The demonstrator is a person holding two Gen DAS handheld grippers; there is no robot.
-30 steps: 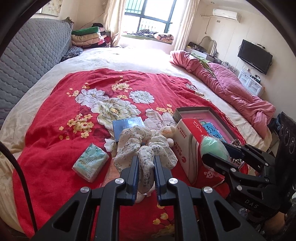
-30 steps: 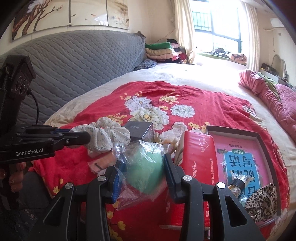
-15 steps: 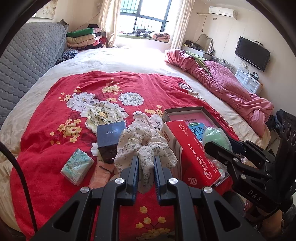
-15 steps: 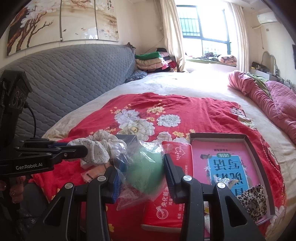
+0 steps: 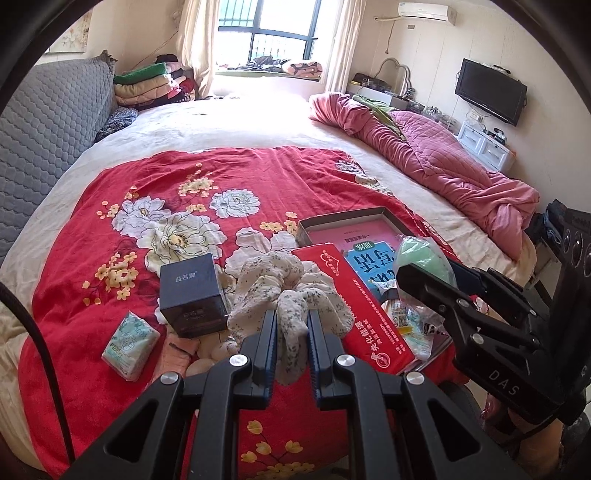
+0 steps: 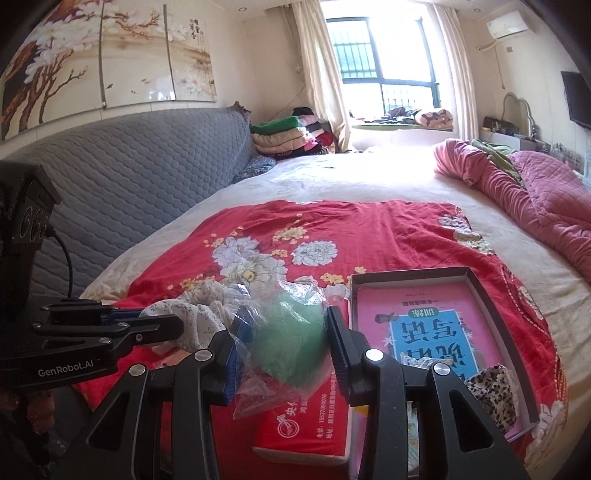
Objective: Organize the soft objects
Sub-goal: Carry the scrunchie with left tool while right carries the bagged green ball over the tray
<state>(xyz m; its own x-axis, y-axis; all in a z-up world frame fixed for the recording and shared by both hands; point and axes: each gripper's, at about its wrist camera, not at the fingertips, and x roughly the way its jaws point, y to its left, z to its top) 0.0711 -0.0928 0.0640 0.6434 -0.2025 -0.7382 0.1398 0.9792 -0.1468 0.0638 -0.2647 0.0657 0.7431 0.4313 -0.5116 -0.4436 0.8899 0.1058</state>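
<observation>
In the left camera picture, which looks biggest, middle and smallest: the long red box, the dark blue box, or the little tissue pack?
1. Long red box, biggest.
2. Dark blue box, middle.
3. Tissue pack, smallest.

All three lie about equally near the camera on the red blanket, so the order is probably true.

A wide bed fills the room, spread with a red floral blanket, and a grey quilted headboard runs along its 9 o'clock side under a blossom painting on the cream wall. At 12 o'clock a barred window between pale curtains pours in strong daylight, with folded blankets stacked at 11 o'clock. A rumpled pink quilt lies along the 2 o'clock edge of the bed, beyond it a wall-mounted television above a white cabinet, and an air conditioner high at 1 o'clock.
</observation>
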